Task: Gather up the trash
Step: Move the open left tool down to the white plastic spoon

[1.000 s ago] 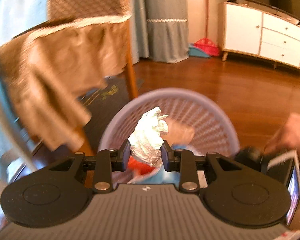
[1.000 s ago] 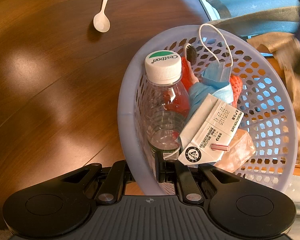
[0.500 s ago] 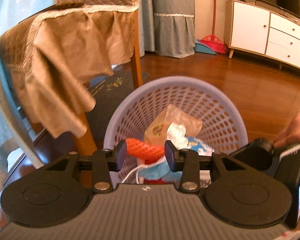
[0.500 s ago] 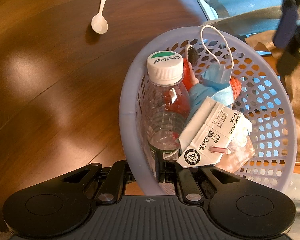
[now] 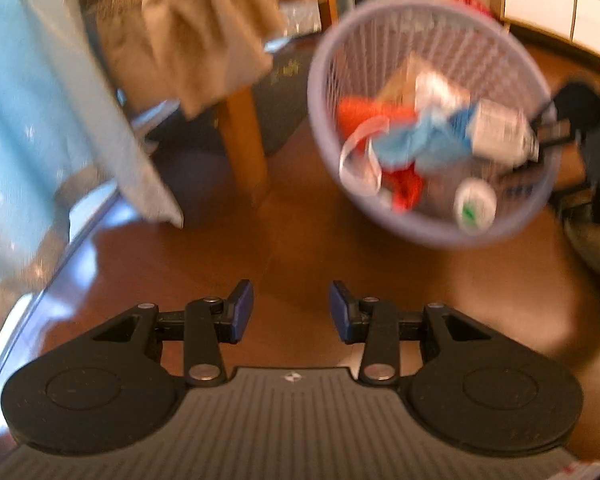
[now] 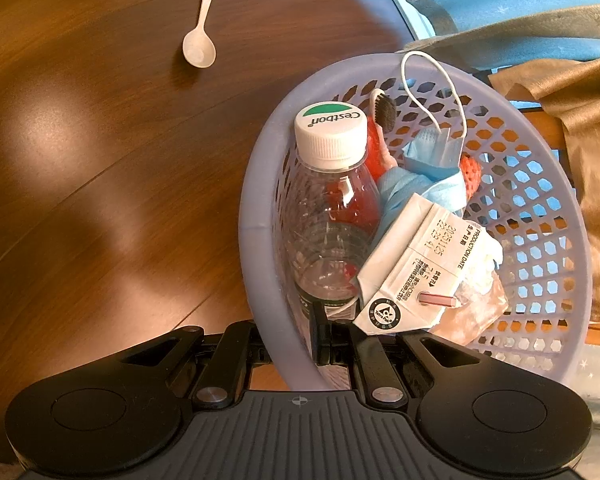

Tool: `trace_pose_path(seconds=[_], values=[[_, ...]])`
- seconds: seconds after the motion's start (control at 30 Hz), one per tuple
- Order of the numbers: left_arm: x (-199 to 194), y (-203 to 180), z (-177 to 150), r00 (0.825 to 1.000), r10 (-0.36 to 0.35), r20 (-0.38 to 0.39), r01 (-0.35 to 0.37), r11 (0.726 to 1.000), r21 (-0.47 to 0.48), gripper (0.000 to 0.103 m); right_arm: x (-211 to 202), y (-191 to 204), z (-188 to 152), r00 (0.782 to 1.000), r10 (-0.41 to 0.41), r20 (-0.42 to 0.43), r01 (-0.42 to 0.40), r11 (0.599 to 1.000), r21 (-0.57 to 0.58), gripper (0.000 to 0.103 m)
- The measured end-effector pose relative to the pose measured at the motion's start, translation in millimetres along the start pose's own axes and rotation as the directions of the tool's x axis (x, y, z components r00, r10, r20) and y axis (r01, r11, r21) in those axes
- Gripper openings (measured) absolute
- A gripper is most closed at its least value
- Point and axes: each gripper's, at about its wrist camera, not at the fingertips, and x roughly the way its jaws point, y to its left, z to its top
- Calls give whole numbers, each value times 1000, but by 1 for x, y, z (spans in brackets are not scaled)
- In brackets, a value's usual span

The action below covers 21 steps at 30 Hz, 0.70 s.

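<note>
Left wrist view: the left gripper [image 5: 291, 312] gapes empty over brown tabletop [image 5: 300, 248], away from the lilac perforated plastic basket [image 5: 400, 224].

Right wrist view: the right gripper [image 6: 296, 340] pinches the basket's rim [image 6: 256, 216]; inside, a clear "Cestbon" bottle [image 6: 330, 184] and a "PRODUCTION DATE" Tetra Pak carton [image 6: 416, 272]. A white plastic spoon [image 6: 200, 36] lies apart.

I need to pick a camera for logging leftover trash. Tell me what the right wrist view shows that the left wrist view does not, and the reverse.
Only the right wrist view shows the white plastic spoon lying on the dark wooden tabletop, and the right gripper shut on the basket's rim.

Only the left wrist view shows the open, empty left gripper, the white drawer cabinet and the wooden chair leg.

Both show the lilac perforated plastic basket holding the clear white-capped bottle, the milk carton and the blue face mask.
</note>
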Motion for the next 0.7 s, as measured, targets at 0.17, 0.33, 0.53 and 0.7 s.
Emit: trace_pose_path(seconds=[0.17,0.33,0.53,0.7], values=[[12,-8,-39,998,0,-55,3,999,46,42,0,1,1,1000,1,0,-1,1000,-5,6],[27,-19,-60,995,-19,-100,27,996,89,42,1,1,-1,1000,2,0,-2,1000,-5,6],[46,-22,-76,991,-26,-129,41,992,116,44,0,0,-2,1000,3,1,-3,1000,-8,6],[62,-19,-85,987,-21,-159,41,991,125,44,1,-2,-2,1000,5,1,-5,1000,-7,6]])
